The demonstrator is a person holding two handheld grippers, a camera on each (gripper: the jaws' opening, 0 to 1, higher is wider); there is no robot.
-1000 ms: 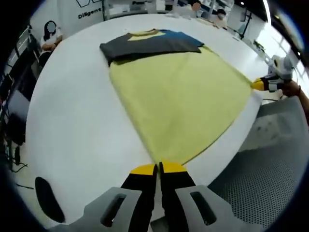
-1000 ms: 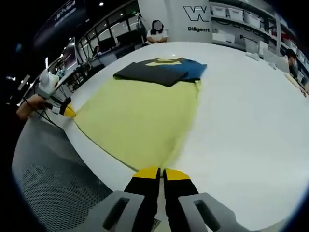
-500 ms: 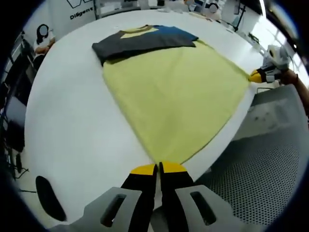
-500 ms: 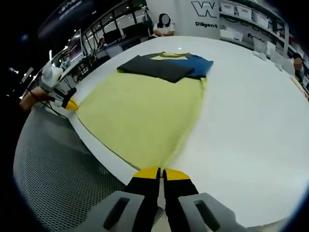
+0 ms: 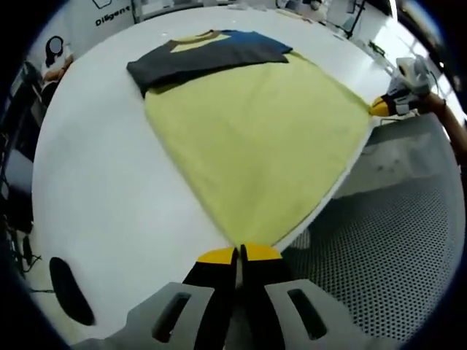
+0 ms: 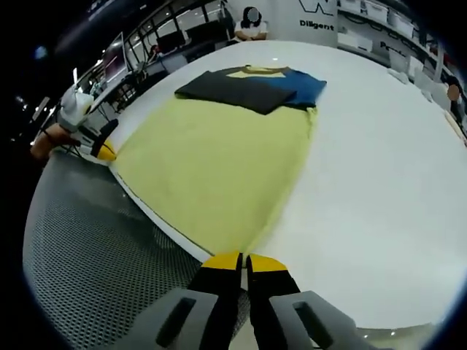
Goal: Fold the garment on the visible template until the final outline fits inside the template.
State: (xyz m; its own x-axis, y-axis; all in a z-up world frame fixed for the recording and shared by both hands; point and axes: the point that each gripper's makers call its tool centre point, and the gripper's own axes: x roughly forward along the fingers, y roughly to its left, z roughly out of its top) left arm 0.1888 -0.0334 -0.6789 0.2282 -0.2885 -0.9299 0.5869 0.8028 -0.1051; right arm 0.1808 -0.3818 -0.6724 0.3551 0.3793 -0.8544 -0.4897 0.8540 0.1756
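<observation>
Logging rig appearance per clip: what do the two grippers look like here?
Left gripper and right gripper match: two black jaws capped with yellow tips, rising from grey housings with slotted cut-outs. Seen from the other side, the right gripper has a white body behind its yellow tip.

White table (image 5: 109, 189), perforated floor (image 5: 394, 248)

Left gripper (image 5: 239, 254): jaws closed together, yellow tips pinching hem corner of garment (image 5: 255, 138); black fingers rise from grey housing at bottom of left gripper view. Seen from right gripper view at far left, held in person's hand (image 6: 45, 140).

Right gripper (image 6: 243, 261): jaws closed, yellow tips clamped on opposite hem corner. Seen from left gripper view at far right, gripped by person's hand, forearm trailing toward edge.
</observation>
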